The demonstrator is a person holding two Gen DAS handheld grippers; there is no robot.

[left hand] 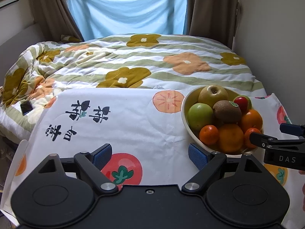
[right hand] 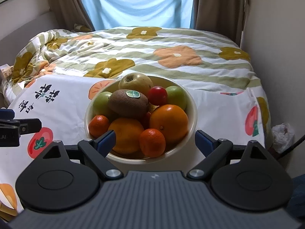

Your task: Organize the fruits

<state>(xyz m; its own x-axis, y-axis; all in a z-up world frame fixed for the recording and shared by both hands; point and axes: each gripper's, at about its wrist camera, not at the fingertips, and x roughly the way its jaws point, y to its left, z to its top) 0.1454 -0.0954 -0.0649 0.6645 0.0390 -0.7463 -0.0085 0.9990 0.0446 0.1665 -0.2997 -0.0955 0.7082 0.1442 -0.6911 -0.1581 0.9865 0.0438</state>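
Right gripper [right hand: 153, 141] wide open over the bowl [right hand: 192, 103], nothing gripped; kiwi [right hand: 128, 105] sits atop the oranges [right hand: 168, 123].

Both tools [left hand: 150, 157] [right hand: 155, 143] wide apart, empty

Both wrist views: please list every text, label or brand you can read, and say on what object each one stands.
"DAS": on the right gripper's black body.
"AI", cut off at the edge: on the left gripper's body.
Black brush characters on the white cloth: upside down, not readable.
Green sticker on the kiwi: too small.

Cream bowl [right hand: 192, 103] holds orange, green, red, brown fruit on persimmon-print cloth [left hand: 133, 126].
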